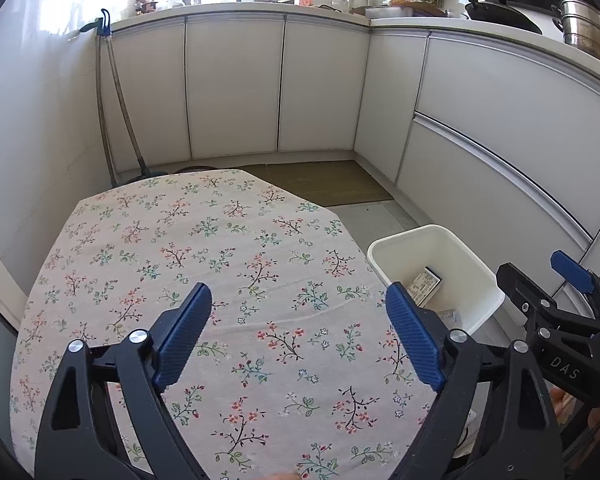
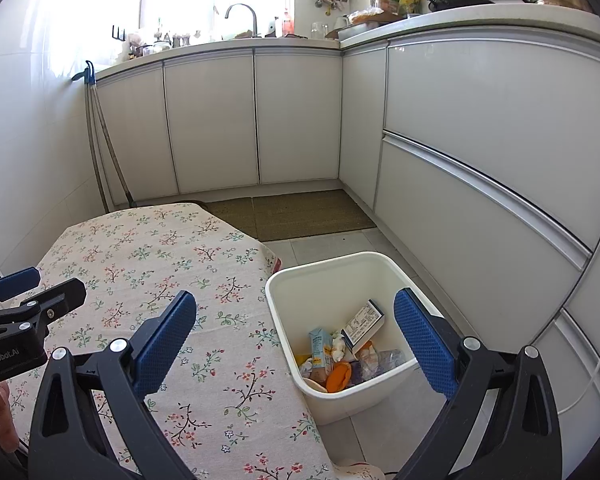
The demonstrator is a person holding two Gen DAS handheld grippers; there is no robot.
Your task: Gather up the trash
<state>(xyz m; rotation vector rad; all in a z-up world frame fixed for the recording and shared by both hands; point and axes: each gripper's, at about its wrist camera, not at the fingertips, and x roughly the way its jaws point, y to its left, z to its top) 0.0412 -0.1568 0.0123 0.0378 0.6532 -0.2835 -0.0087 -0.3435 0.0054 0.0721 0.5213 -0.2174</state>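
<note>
A white plastic bin (image 2: 278, 300) stands on the floor to the right of the table. It holds trash: a small printed box (image 2: 364, 322), a blue carton (image 2: 320, 344), orange pieces and crumpled wrappers. The bin also shows in the left wrist view (image 1: 384, 248). My left gripper (image 1: 300, 300) is open and empty above the flowered tablecloth (image 1: 204, 248). My right gripper (image 2: 296, 312) is open and empty, spanning the table edge and the bin. No trash shows on the tablecloth (image 2: 148, 256).
White kitchen cabinets (image 2: 300, 120) run along the back and right. A brown mat (image 2: 308, 216) lies on the tiled floor. Two broom handles (image 2: 100, 140) lean in the left corner. The right gripper shows at the right in the left wrist view (image 1: 556, 308).
</note>
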